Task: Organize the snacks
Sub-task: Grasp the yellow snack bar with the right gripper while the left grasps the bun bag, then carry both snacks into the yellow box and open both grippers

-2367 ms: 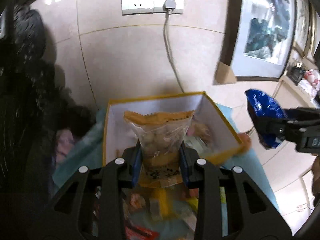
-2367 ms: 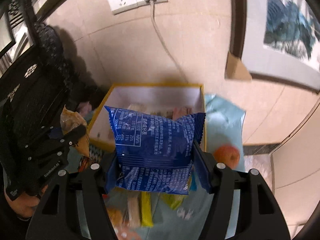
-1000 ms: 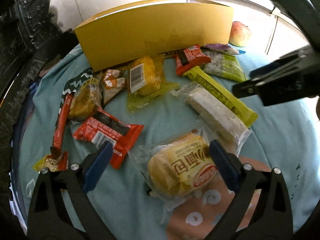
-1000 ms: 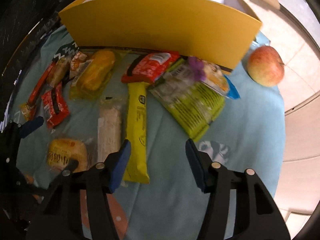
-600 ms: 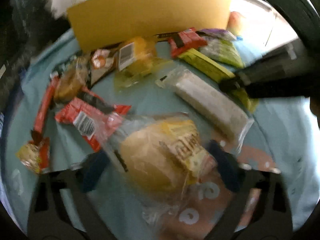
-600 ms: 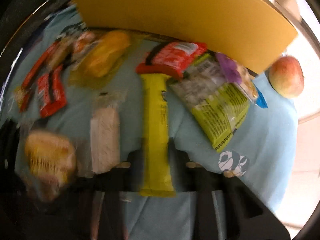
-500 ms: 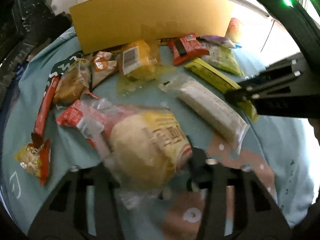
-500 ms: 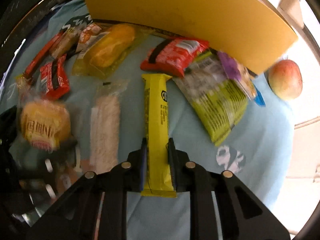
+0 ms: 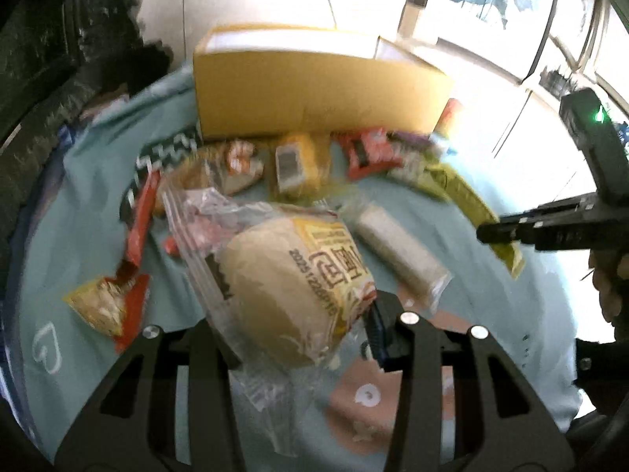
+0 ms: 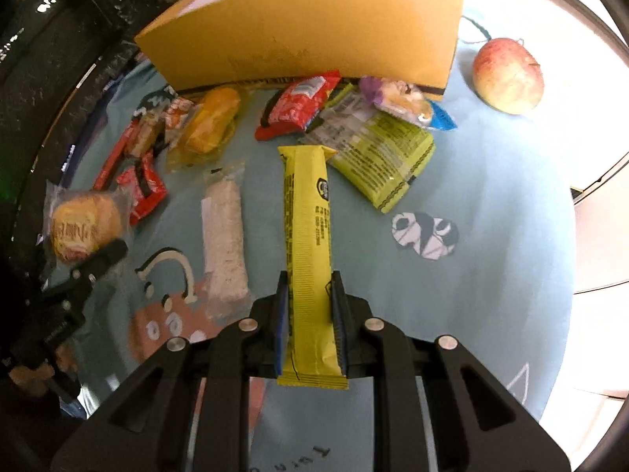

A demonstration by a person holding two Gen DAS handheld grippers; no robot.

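Snacks: about 10 loose packets lie spread on the blue cloth point(image 10: 491, 259) in front of the yellow box point(image 10: 314, 27); 2 more are in the grippers.
Left gripper point(image 9: 302, 338): jaws narrowed onto the wrapped bun point(image 9: 291, 287), which sits tilted between them, its clear wrapper bulging out above the fingers. It looks lifted clear of the cloth, though blur makes that uncertain.
Right gripper point(image 10: 310, 322): clamped tight on the near end of the yellow bar point(image 10: 308, 236); the bar points straight ahead toward the box, most of its length sticking out past the pads.
Why held so: gripping the bar near 1 end leaves the long free end to lead into the box; the soft bun is pinched across its middle, probably so it does not slip out of its loose wrapper.
Box: stands at the far edge of the cloth, its tall yellow front wall facing the cameras. The white inner wall shows at the top, but its contents are hidden from both views.
Left on cloth: white bar point(image 10: 224, 236), green packet point(image 10: 385, 157), red packet point(image 10: 298, 102), orange cake point(image 10: 212, 122), small red packet point(image 10: 143, 188).
Apple point(image 10: 507, 74): sits on the cloth just right of the box, outside it.
Next, judged: both items need carrying up over the front wall.
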